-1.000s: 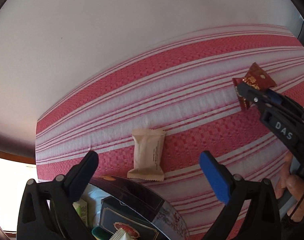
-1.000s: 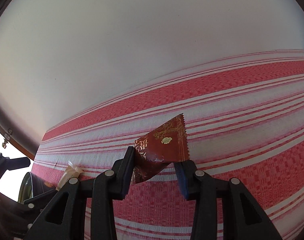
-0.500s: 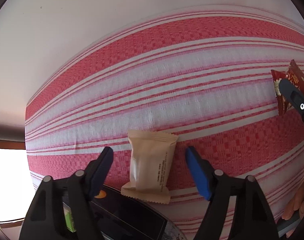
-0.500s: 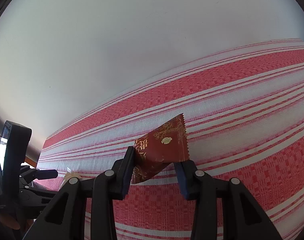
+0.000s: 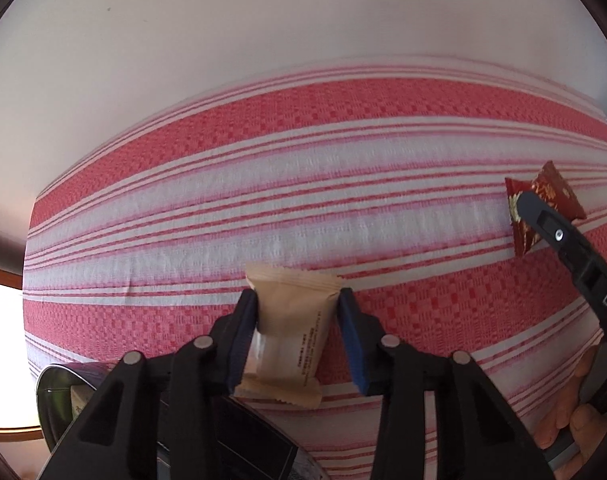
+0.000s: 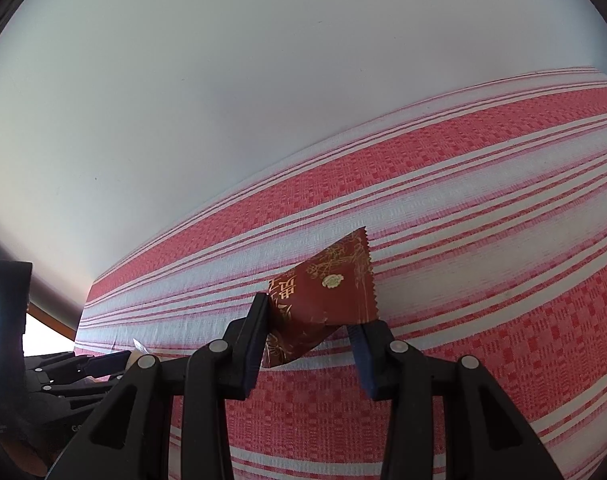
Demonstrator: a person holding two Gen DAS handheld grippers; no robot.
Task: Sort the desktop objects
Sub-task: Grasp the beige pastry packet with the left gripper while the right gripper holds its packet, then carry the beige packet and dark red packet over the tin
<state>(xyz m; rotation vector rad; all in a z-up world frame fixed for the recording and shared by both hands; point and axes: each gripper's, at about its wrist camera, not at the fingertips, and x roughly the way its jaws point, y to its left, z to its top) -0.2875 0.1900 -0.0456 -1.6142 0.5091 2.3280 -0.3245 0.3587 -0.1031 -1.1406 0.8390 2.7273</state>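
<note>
A beige snack packet (image 5: 293, 328) lies on the red-and-white striped tablecloth (image 5: 303, 184). My left gripper (image 5: 299, 308) is closed on its two sides. My right gripper (image 6: 309, 322) is shut on a dark red snack packet (image 6: 323, 300) with gold print and holds it above the cloth. That red packet (image 5: 543, 200) and the right gripper also show at the right edge of the left wrist view. A tip of the beige packet (image 6: 140, 347) and the left gripper (image 6: 103, 364) show at the lower left of the right wrist view.
A dark round tin (image 5: 59, 384) with boxed items inside sits at the near left, under the left gripper. A white wall (image 5: 263, 40) rises behind the table. The person's hand (image 5: 571, 420) is at the lower right.
My left gripper moved forward over the beige packet and its jaws closed from wide open onto the packet's sides. My right gripper kept hold of the red packet and barely moved.
</note>
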